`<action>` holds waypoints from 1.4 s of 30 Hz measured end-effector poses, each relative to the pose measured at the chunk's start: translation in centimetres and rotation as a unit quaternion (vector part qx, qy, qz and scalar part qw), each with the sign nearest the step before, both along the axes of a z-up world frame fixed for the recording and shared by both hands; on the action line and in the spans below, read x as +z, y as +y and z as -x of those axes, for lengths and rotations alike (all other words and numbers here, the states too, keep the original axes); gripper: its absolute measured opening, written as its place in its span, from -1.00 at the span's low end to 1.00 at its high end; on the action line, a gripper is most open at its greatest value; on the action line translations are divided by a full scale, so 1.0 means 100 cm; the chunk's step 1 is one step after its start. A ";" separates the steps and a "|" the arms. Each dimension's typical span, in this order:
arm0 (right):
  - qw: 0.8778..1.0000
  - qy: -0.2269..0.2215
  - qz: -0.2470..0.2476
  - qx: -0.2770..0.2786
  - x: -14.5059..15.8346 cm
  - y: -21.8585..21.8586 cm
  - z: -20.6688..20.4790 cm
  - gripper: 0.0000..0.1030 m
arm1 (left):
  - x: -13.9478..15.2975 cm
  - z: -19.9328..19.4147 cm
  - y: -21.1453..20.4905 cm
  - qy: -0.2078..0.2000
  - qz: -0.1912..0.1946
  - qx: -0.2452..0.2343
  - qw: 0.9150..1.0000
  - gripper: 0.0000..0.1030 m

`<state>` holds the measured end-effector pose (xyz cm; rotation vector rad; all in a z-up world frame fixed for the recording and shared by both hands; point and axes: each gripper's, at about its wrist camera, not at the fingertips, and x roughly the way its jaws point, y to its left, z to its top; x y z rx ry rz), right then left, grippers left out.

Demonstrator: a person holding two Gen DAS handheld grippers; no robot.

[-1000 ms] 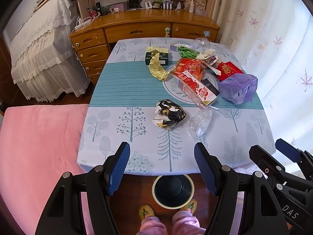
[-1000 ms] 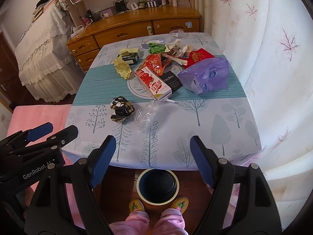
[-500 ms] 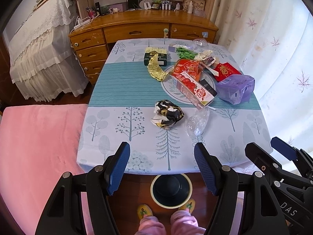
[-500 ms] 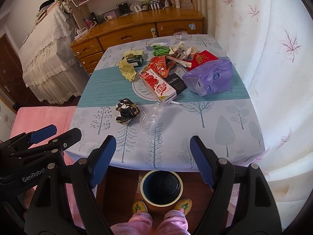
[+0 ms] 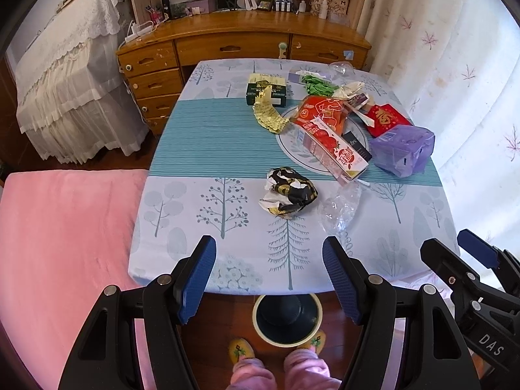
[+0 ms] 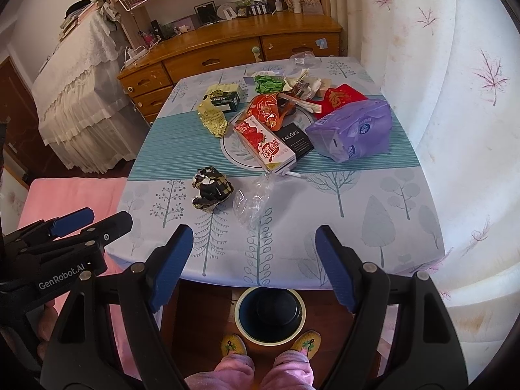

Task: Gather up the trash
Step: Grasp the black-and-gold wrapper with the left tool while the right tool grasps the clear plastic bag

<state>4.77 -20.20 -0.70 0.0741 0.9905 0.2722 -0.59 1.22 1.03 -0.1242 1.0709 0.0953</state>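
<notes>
Trash lies on a table with a tree-print cloth point(image 5: 227, 260): a crumpled black-and-gold wrapper point(image 5: 288, 192) point(image 6: 212, 188), clear crinkled plastic point(image 5: 339, 209) point(image 6: 252, 200), a strawberry milk carton point(image 5: 334, 149) point(image 6: 265, 143), a purple bag point(image 5: 401, 149) point(image 6: 352, 130), an orange packet point(image 5: 320, 112), a red envelope point(image 5: 385, 120) and a yellow strip point(image 5: 269, 115). A dark bin point(image 5: 287, 318) point(image 6: 269, 315) stands on the floor under the near edge. My left gripper point(image 5: 269, 274) hangs open over that edge, nothing between its fingers. My right gripper point(image 6: 255, 265) is open too, beside it.
A person's feet in yellow slippers point(image 6: 232, 346) flank the bin. A pink cushion point(image 5: 65, 243) lies to the left, a wooden dresser point(image 5: 227, 48) stands behind the table, and a white curtain point(image 6: 455, 130) hangs along the right. A green box point(image 5: 266, 92) sits farther back.
Both views have pulled back a little from the table, so more of the dresser shows at the top. Both grippers stay open and nothing on the table has moved.
</notes>
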 end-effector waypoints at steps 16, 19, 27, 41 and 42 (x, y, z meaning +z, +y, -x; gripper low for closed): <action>0.997 0.067 -0.019 -0.015 -0.076 0.025 -0.099 0.43 | -0.067 -0.091 0.037 0.046 0.067 0.003 0.997 0.36; 0.996 0.086 -0.014 -0.022 -0.107 0.030 -0.125 0.32 | -0.076 -0.113 0.041 0.050 0.076 0.002 0.996 0.36; 0.988 0.132 -0.066 -0.036 -0.159 0.036 -0.165 0.25 | -0.111 -0.162 0.038 0.088 0.138 0.001 0.987 0.36; 0.984 0.164 -0.071 -0.021 -0.169 0.030 -0.158 0.11 | -0.176 -0.215 0.010 0.165 0.130 0.002 0.978 0.35; 0.983 0.165 -0.072 -0.024 -0.169 0.027 -0.157 0.11 | -0.179 -0.216 0.008 0.169 0.134 0.003 0.976 0.35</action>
